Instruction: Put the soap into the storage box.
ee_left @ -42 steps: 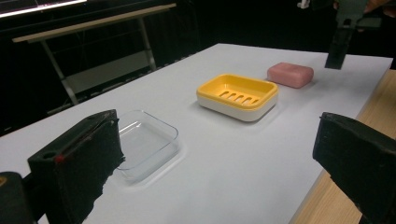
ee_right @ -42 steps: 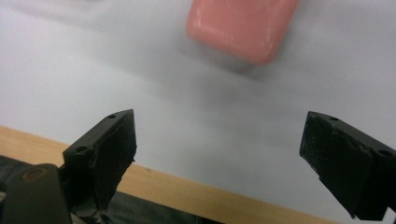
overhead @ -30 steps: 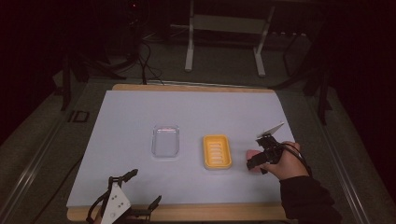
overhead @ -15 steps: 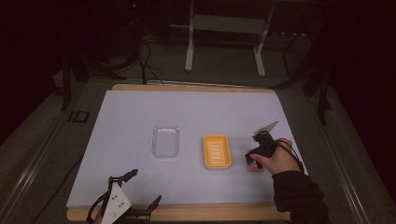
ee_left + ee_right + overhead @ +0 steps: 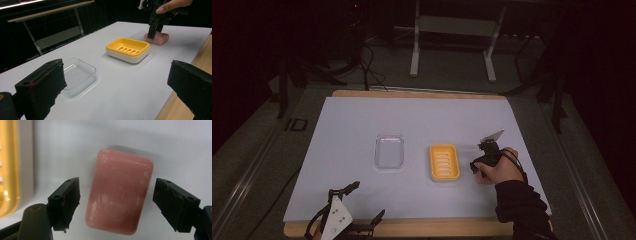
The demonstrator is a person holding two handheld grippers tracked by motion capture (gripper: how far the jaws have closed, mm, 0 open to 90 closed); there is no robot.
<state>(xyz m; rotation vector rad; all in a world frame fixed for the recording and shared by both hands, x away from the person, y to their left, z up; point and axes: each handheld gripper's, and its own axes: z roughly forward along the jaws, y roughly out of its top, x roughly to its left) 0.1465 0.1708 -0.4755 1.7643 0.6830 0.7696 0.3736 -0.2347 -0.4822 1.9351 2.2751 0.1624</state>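
A pink bar of soap (image 5: 120,192) lies flat on the white sheet just right of a yellow soap dish (image 5: 444,162) with a slotted insert. My right gripper (image 5: 476,167), held by a hand, points down over the soap (image 5: 157,38). Its jaws have just been closing and now straddle the bar, with a gap showing on each side in the right gripper view (image 5: 116,186). My left gripper (image 5: 367,200) rests at the table's front left edge, open with nothing between its jaws (image 5: 117,82).
A clear plastic dish (image 5: 389,151) sits left of the yellow soap dish (image 5: 128,48). The white sheet (image 5: 362,120) covers a wooden table whose edge runs along the front. A metal stand and cables are on the dark floor beyond.
The right hand has brought its gripper down and left, closer to the yellow dish. The left gripper has not moved.
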